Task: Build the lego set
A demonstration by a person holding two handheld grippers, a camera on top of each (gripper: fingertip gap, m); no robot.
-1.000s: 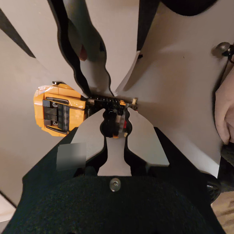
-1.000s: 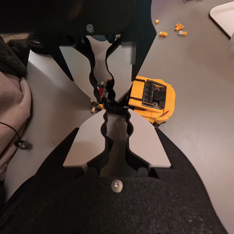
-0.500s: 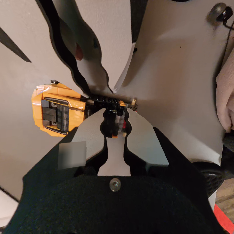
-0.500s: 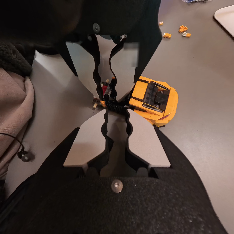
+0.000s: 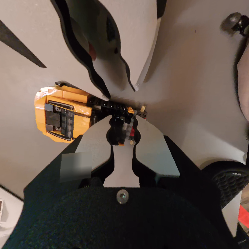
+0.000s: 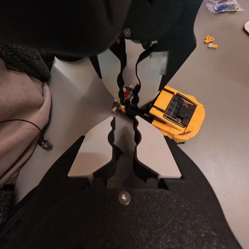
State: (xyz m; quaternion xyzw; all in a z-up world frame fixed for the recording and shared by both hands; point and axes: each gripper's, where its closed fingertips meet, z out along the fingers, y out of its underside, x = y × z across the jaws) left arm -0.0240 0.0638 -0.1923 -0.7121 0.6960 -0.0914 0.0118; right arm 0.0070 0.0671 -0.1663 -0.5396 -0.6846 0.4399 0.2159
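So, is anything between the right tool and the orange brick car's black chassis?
Nothing visible. The right tool has its open tips right at the edge of the black chassis. The left tool clamps the same chassis from the far side, not in between.

Hobby desk (image 6: pixel 215 94) with loose toy bricks (image 6: pixel 210 41)

Orange car (image 6: pixel 179 114) with black-grey roof bricks and a black chassis (image 5: pixel 114 107); red and grey bricks inside. Grey surface (image 6: pixel 202 175). Loose orange bricks (image 6: pixel 209 40) beside one white stud. Grey tongs (image 5: pixel 122 117) edged with black wavy pads.
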